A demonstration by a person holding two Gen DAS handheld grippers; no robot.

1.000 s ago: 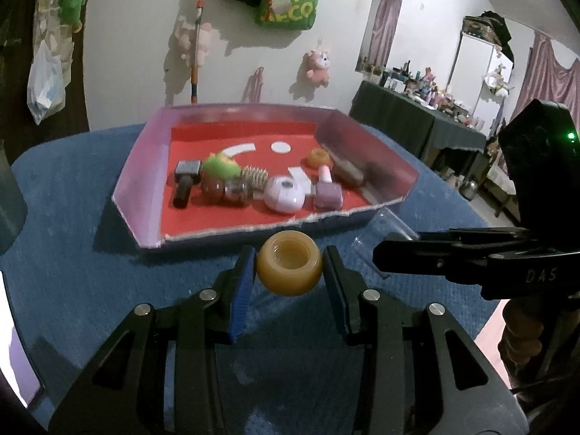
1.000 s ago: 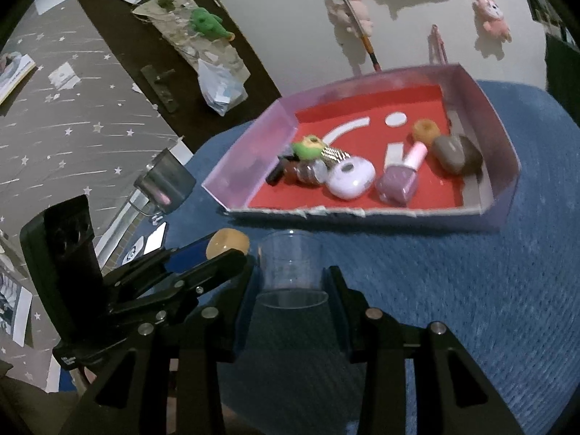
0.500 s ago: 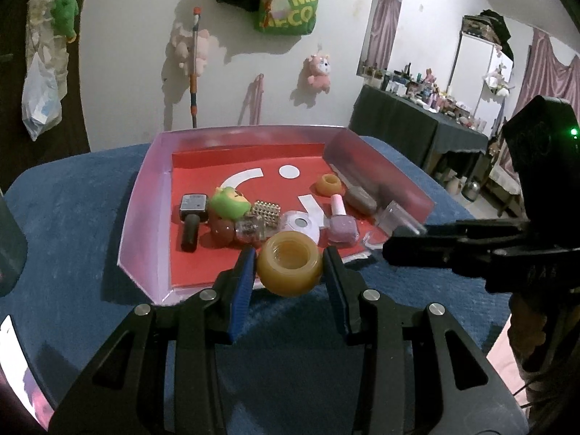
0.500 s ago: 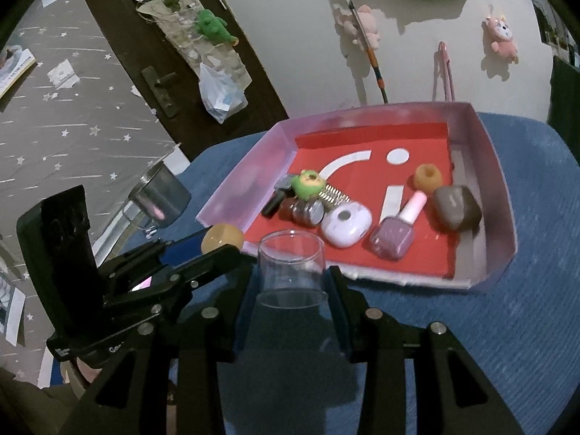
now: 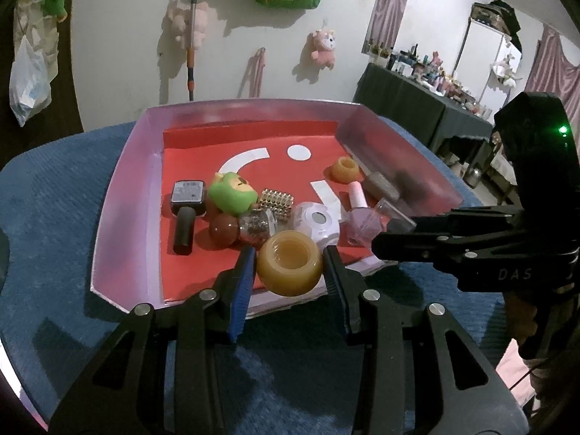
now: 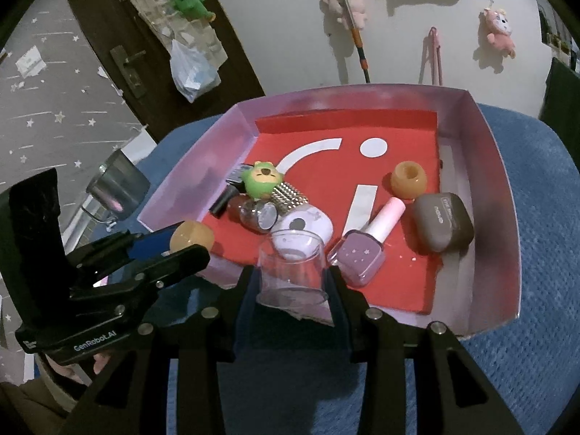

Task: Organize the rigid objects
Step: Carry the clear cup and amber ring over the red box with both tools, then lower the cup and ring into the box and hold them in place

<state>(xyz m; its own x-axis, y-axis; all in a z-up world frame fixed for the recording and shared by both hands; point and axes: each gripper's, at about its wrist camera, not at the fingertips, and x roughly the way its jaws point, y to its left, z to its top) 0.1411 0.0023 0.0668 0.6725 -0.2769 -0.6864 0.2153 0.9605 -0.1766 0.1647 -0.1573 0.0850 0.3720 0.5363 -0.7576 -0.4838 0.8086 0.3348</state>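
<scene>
Left hand-held gripper [image 5: 290, 266] clamps an amber ring [image 5: 290, 268]; right hand-held gripper [image 6: 293, 277] pinches a clear cup [image 6: 293, 272]. Both hang over the tray's [image 6: 504, 195] near edge, presumably for release among the sorted items.

Home bedroom: plush toys [image 5: 323, 48] on wall.

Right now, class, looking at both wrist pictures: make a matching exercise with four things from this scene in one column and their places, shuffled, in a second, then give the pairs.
Things
1. amber ring
2. clear cup
3. nail polish bottle
4. grey case

Places
A. lying on the tray's red floor
B. in the left gripper
C. by the tray's right wall
D. in the right gripper

Pairs: 1-B, 2-D, 3-A, 4-C
</scene>
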